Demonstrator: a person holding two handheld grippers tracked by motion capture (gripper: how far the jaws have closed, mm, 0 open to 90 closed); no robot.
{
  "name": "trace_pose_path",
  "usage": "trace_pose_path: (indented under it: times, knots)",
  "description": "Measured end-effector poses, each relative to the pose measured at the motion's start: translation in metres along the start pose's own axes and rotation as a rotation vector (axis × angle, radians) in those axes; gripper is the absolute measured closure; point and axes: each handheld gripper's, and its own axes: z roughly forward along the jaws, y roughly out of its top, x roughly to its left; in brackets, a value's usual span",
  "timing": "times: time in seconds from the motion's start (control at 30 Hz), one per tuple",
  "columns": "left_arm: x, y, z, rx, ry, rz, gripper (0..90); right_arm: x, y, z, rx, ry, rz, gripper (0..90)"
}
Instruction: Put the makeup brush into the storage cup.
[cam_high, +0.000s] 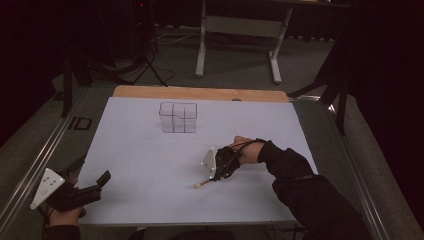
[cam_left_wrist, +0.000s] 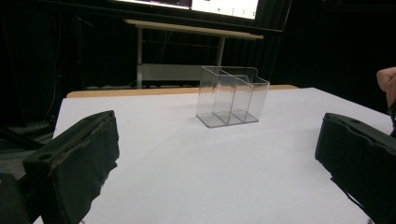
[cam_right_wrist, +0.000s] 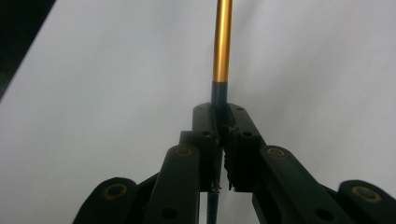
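1. Near the right-hand middle of the white-covered worktop (cam_high: 150, 165), the right claw (cam_high: 216, 177) points down and has its jaws closed tight on a slim pen-like stick with a gold barrel and dark end (cam_right_wrist: 222, 42) — the right gripper view shows the dark end pinched between the pads, the gold part running on ahead over the white sheet.
2. From the high view, the stick's pale tip (cam_high: 198, 186) sits at or just above the sheet; I cannot tell which.
3. Resting at the worktop's near left corner, the left claw (cam_high: 92, 187) has its jaws spread wide and holds nothing.
4. Towards the far side stands a clear plastic organiser box with several compartments (cam_high: 178, 117), upright and well apart from both claws.
5. My reading: the pick-up is the step in hand — grip made, lift beginning.
6. Next would likely be carrying the stick to the organiser, turning it upright over one compartment, then releasing it without knocking the light box.
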Motion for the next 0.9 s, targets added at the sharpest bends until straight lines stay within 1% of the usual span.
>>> trace_pose_path:
  times: [0.1,0.13,0.17,0.2,0.23,0.27,0.3,0.33,0.4,0.43,0.47,0.6,0.63,0.67,0.7,0.77,0.8,0.83,0.87,0.9]
  knots:
    - [0.0,0.0,0.0,-0.001,0.0,-0.002,0.0,0.002,-0.004,-0.007,-0.064,-0.033,0.047,83.1]
    - [0.0,0.0,0.0,-0.001,0.0,-0.002,0.0,0.002,-0.004,-0.007,-0.064,-0.033,0.047,83.1]
    - [0.0,0.0,0.0,-0.002,0.0,-0.003,0.0,0.002,-0.006,-0.01,-0.082,-0.046,0.072,83.1]
    - [0.0,0.0,0.0,-0.003,0.0,-0.003,0.0,0.003,-0.009,-0.014,-0.125,-0.062,0.136,83.1]
    - [0.0,0.0,0.0,-0.004,-0.001,-0.002,0.0,0.003,-0.01,-0.017,-0.142,-0.073,0.165,83.1]
    - [0.0,0.0,0.0,-0.004,-0.001,-0.002,0.0,0.004,-0.012,-0.019,-0.157,-0.079,0.183,83.1]
    - [0.0,0.0,0.0,-0.004,-0.001,-0.002,0.0,0.004,-0.012,-0.019,-0.157,-0.079,0.183,83.1]
    - [0.0,0.0,0.0,-0.004,-0.002,-0.003,0.0,0.006,-0.016,-0.022,-0.184,-0.096,0.224,83.1]
    - [0.0,0.001,0.0,-0.004,-0.002,-0.002,0.0,0.008,-0.018,-0.024,-0.205,-0.106,0.267,83.1]
    - [-0.001,0.001,0.0,-0.004,-0.002,-0.003,0.0,0.008,-0.018,-0.024,-0.205,-0.106,0.267,83.1]
    - [-0.001,0.001,0.0,-0.004,-0.002,-0.003,0.0,0.011,-0.021,-0.027,-0.228,-0.124,0.32,83.1]
    - [-0.001,0.001,0.0,-0.003,-0.004,-0.004,0.0,0.014,-0.026,-0.032,-0.284,-0.16,0.423,83.1]
    - [-0.001,0.001,0.001,-0.003,-0.004,-0.003,0.0,0.014,-0.027,-0.033,-0.306,-0.16,0.45,83.1]
    - [-0.001,0.001,0.001,-0.003,-0.004,-0.003,0.0,0.014,-0.027,-0.033,-0.306,-0.16,0.45,83.1]
    - [-0.002,0.001,0.001,-0.004,-0.005,-0.004,0.0,0.016,-0.029,-0.034,-0.337,-0.172,0.504,83.1]
    - [-0.002,0.001,0.001,-0.002,-0.005,-0.003,0.0,0.017,-0.03,-0.035,-0.359,-0.18,0.547,83.1]
    - [-0.002,0.001,0.001,-0.001,-0.006,-0.004,0.0,0.018,-0.031,-0.035,-0.358,-0.183,0.574,83.2]
    - [-0.002,0.0,0.001,0.0,-0.006,-0.004,0.0,0.018,-0.031,-0.035,-0.358,-0.183,0.574,83.2]
    - [-0.002,0.0,0.001,0.001,-0.008,-0.003,0.0,0.019,-0.033,-0.035,-0.379,-0.182,0.613,83.1]
    - [-0.002,0.0,0.001,0.001,-0.008,-0.003,0.0,0.019,-0.033,-0.035,-0.379,-0.182,0.613,83.1]
